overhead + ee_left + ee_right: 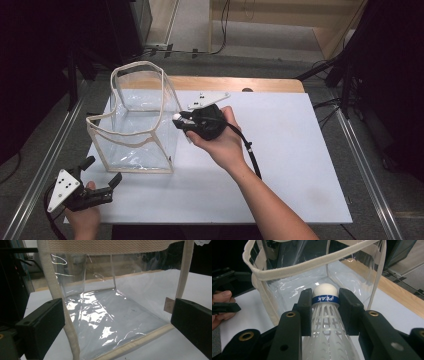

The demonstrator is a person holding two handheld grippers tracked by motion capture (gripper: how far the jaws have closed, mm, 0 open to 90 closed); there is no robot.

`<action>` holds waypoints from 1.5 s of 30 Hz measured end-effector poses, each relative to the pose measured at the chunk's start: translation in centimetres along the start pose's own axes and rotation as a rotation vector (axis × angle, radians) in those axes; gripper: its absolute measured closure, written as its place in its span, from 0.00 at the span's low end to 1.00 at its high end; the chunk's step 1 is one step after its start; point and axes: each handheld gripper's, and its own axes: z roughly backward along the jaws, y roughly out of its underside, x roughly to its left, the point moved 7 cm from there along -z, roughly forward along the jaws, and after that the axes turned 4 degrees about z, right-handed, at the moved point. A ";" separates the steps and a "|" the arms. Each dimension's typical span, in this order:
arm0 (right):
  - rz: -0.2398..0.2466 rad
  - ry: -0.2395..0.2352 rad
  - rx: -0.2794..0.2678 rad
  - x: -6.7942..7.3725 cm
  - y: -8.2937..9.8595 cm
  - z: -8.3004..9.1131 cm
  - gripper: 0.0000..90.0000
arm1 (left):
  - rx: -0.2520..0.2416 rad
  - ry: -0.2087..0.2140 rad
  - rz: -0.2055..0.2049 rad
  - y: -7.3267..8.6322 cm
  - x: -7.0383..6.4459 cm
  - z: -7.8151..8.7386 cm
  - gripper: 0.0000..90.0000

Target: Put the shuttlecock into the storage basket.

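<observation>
Our right claw [325,298] clamps the featherlight, crushable shuttlecock [325,315] near its cork; left claw [102,175] gapes beside the floppy clear bag [135,125].

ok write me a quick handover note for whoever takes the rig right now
Right gripper: jaws shut on the shuttlecock, cork end forward, held beside the upper rim of the clear bag, not yet over the opening.
Left gripper: jaws open, holding nothing, at the bag's near bottom corner, not touching it.
The bag stands upright and open on the white table, nothing visible inside.
Done: shuttlecock picked up.
Left, probably: steady the bag with the left gripper, move the shuttlecock over the opening and release it.
</observation>
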 end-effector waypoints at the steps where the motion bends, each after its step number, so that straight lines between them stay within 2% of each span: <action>1: 0.000 0.002 -0.002 0.0 -0.1 0.0 0.70 | 0.000 0.000 -0.001 0.0 0.0 0.0 0.00; 24: 0.018 -0.005 -0.036 0.2 -2.6 0.3 0.70 | 0.003 0.001 0.002 0.0 0.0 0.0 0.00; 45: 0.024 -0.016 -0.055 0.4 -3.8 0.1 0.70 | 0.001 0.005 0.008 0.0 0.0 0.1 0.00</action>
